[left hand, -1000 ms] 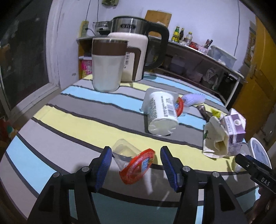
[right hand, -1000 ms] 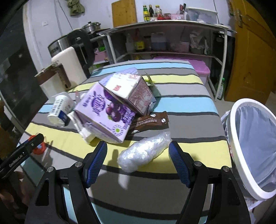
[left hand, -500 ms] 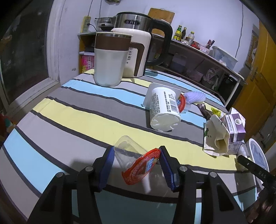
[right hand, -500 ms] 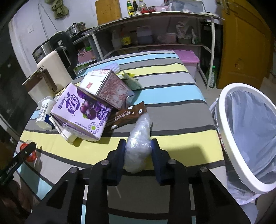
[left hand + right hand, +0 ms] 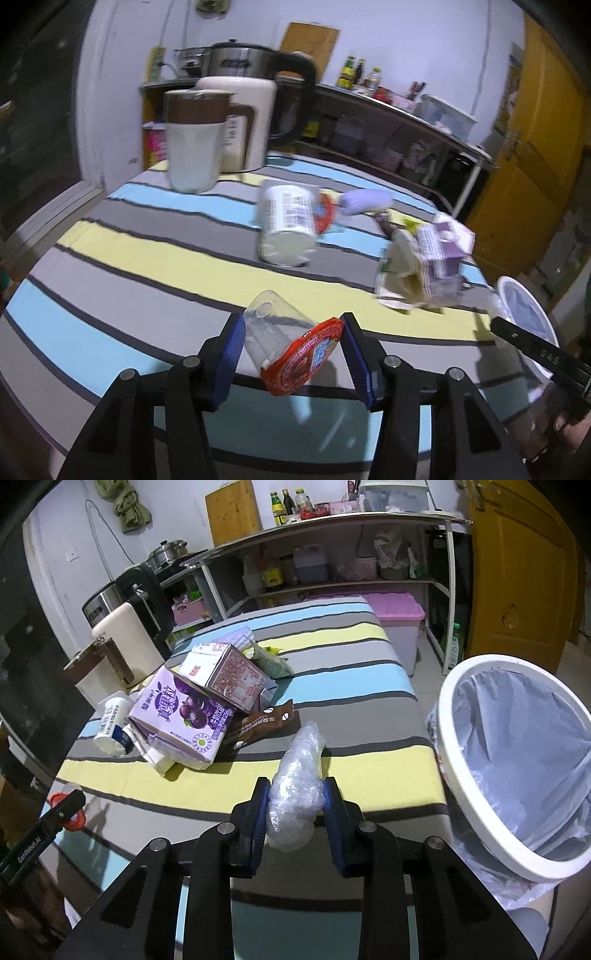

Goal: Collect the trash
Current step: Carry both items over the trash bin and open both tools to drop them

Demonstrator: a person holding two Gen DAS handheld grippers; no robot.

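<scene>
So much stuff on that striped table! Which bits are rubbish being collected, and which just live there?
Rubbish job:
clear plastic cup in left gripper
crumpled plastic wrap in right gripper
purple juice carton
brown wrapper
white bottle
lined bin

Just there:
electric kettle
brown-lidded mug

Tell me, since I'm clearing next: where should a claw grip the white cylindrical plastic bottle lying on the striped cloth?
Grip the white cylindrical plastic bottle across its round body mid-length, coming from above; it lies on its side, its base facing the left camera.
</scene>
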